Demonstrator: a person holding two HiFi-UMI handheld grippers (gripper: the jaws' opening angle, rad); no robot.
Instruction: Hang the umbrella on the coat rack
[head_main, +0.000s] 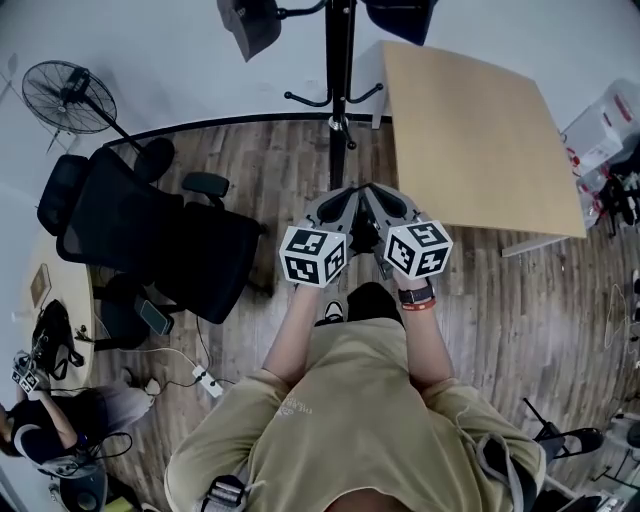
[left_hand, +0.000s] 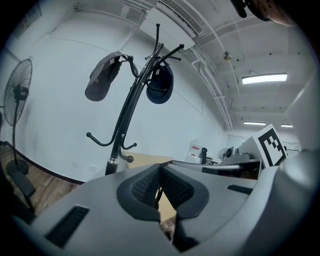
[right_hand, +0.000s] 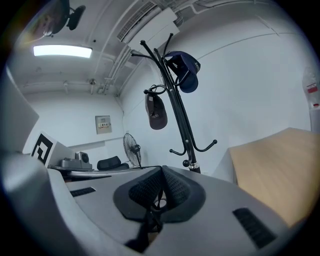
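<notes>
The black coat rack (head_main: 340, 60) stands straight ahead at the wall. I hold both grippers side by side just before its base. The pads of my left gripper (head_main: 340, 198) (left_hand: 160, 175) are pressed together on a thin black strap (left_hand: 158, 196). My right gripper (head_main: 383, 196) (right_hand: 161, 176) is also shut, pinching a black strap loop (right_hand: 154, 207) that hangs below its pads. The umbrella's body is hidden under the grippers. In the left gripper view the rack (left_hand: 131, 100) carries a grey cap (left_hand: 102, 77) and a navy cap (left_hand: 160, 82). Its lower hooks (right_hand: 196, 147) are bare.
A wooden table (head_main: 470, 140) stands right of the rack, its corner close to my right gripper. A black office chair (head_main: 150, 240) is on the left, with a floor fan (head_main: 70, 95) beyond it. Another person (head_main: 40, 425) sits at the bottom left.
</notes>
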